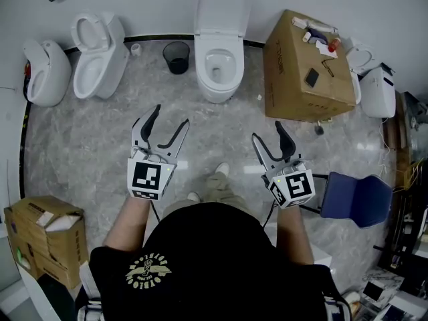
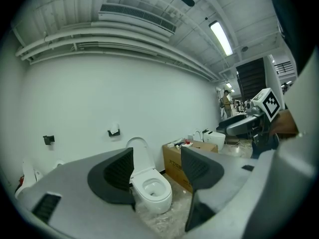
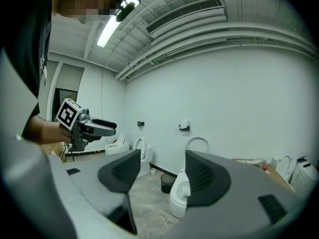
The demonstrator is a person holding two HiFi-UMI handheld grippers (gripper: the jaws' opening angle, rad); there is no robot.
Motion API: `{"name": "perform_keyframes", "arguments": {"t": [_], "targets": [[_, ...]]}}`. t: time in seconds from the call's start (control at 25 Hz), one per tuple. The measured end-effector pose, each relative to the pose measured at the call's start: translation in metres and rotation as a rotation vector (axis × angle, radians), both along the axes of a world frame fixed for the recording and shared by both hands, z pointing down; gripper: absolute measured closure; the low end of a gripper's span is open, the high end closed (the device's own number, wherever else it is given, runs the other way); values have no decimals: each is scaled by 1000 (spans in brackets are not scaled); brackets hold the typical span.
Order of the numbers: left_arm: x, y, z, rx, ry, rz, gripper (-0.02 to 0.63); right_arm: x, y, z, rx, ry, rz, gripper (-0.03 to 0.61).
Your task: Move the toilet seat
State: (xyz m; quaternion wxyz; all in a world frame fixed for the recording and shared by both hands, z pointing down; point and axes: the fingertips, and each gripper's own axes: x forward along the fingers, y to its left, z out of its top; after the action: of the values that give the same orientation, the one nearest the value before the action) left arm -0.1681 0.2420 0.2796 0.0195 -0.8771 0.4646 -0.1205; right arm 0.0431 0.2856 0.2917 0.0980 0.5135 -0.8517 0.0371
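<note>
On our left, the left gripper (image 1: 171, 118) hangs over the floor (image 1: 87, 146) with its jaws spread wide and nothing between them. Its own view shows only the toilet (image 2: 152, 190) through the gap, well ahead. That toilet stands against the wall between a small black bin (image 1: 177, 57) and a cardboard box (image 1: 304, 72). Its toilet seat (image 1: 222, 5) is tipped up and leans back on the wall. We cannot tell whether the ring is raised with the cover or lies on the bowl. On our right, the right gripper (image 1: 267, 131) is likewise parted and empty, well short of the toilet.

We judge the seat to be stiff moulded plastic, light for its size, and glossy, so slippery under the jaws. It swings on hinges at the back, so it should turn easily, but it could drop hard once past upright, and a slam might crack it. We would take it by the free edge at the top of the arc, pinch the thin rim squarely, and guide it through the whole swing.
</note>
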Motion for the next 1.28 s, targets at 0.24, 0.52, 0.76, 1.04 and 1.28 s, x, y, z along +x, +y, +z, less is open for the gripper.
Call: {"name": "perform_keyframes", "arguments": {"t": [0.24, 0.52, 0.76, 1.04, 1.28], "targets": [[21, -28, 4, -8, -5, 3, 325, 19, -29, 1, -5, -5, -3, 310], [48, -64, 2, -5, -14, -1, 325, 43, -62, 1, -3, -14, -13, 310], [74, -93, -1, -5, -26, -12, 325, 70, -94, -4, 10, -22, -32, 310], [102, -124, -8, 9, -24, -49, 325, 101, -126, -5, 24, -30, -64, 310], [122, -137, -8, 9, -27, -71, 325, 129, -143, 1, 13, -33, -75, 310]]}}
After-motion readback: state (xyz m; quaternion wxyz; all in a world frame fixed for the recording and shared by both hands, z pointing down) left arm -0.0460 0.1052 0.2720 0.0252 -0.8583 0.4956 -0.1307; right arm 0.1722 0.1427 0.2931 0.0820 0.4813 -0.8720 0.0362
